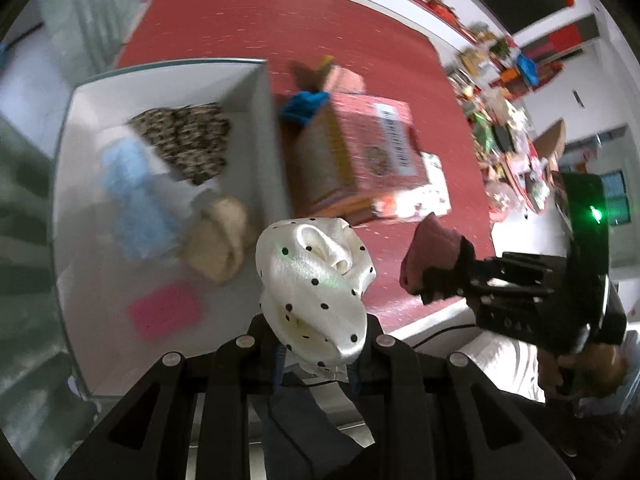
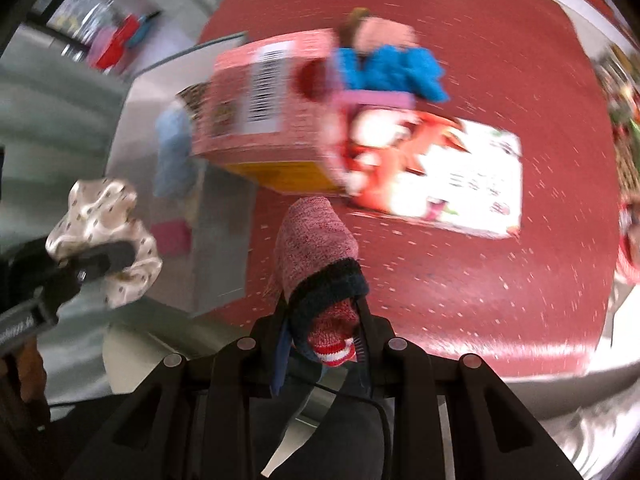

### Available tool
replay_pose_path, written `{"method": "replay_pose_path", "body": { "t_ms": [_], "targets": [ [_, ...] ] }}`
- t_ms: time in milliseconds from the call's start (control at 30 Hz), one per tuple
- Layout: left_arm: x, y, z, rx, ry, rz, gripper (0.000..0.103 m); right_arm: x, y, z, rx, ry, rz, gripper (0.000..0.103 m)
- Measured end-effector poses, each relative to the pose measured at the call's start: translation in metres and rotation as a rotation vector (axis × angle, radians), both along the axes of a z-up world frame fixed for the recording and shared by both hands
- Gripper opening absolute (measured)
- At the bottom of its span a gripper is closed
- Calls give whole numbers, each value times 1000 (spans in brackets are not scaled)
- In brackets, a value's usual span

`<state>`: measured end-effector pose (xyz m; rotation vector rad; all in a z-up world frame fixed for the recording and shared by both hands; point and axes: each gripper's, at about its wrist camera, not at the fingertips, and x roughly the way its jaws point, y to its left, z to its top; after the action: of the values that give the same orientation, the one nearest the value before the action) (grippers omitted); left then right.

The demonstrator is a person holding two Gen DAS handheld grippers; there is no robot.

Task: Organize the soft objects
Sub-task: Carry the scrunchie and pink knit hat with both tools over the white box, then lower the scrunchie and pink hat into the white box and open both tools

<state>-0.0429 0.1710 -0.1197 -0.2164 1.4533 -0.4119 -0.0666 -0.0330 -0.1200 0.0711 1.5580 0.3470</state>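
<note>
My left gripper is shut on a cream satin scrunchie with black dots, held in the air beside the white box. It also shows in the right wrist view. My right gripper is shut on a pink knitted sock with a dark cuff, seen at the right in the left wrist view. The white box holds a leopard-print cloth, a light blue fluffy piece, a beige pouch and a pink item.
A pink cardboard box with a blue cloth in it stands on the red floor next to the white box. A printed flat box lies beside it. Cluttered shelves line the far right.
</note>
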Motion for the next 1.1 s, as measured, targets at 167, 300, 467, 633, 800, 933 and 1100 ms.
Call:
{"method": "replay_pose_path", "body": {
  "t_ms": [167, 300, 467, 633, 800, 933, 1100],
  "targets": [
    [-2, 27, -4, 32, 1, 74, 26, 0, 37, 4, 20, -13, 133, 29],
    [-4, 45, -8, 50, 10, 124, 26, 1, 69, 14, 58, -29, 244, 29],
    [-6, 64, -9, 75, 12, 192, 26, 7, 102, 31, 95, -65, 334, 29],
    [-2, 79, -5, 118, -13, 260, 26, 25, 121, 44, 129, -81, 342, 29],
    [6, 86, -4, 175, -34, 311, 26, 46, 134, 53, 137, -82, 313, 29],
    [11, 86, -8, 214, -34, 329, 26, 61, 138, 52, 149, -61, 271, 29],
    [17, 81, -16, 248, -31, 335, 26, 72, 150, 51, 139, -55, 262, 29]
  ]
}}
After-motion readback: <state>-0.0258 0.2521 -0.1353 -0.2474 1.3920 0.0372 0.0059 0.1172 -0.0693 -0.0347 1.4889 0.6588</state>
